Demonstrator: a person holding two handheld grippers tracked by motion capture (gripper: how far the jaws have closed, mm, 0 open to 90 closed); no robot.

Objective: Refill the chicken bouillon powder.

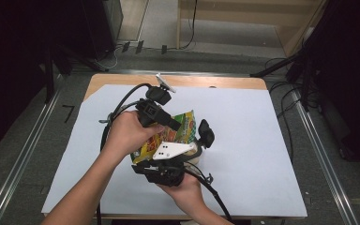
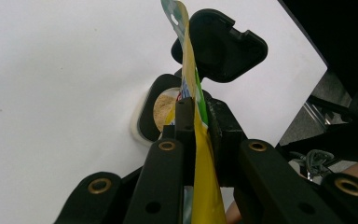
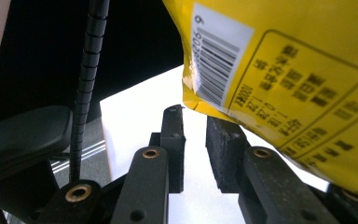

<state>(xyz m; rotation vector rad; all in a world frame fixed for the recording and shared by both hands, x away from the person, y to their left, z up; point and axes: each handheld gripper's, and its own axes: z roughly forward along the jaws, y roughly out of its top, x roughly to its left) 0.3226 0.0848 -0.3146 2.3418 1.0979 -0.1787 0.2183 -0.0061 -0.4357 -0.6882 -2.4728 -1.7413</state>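
pouch [image 2: 200,154]: yellow-green, held above the white-covered table [image 1: 243,122], its lower edge hidden by hands | left gripper [image 2: 196,109]: we see its fingers pinching the pouch edge | right gripper [image 3: 195,140]: fingers narrowly spread, nothing between, pouch just beside | open black-lidded container [image 2: 161,109]: below, partly hidden, contents hard to identify

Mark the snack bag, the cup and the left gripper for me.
snack bag [image 2: 200,154], left gripper view, on its yellow edge between the pads.
cup [image 2: 164,108], left gripper view, on its tan contents.
left gripper [image 2: 196,112], left gripper view, midway between its fingertips.
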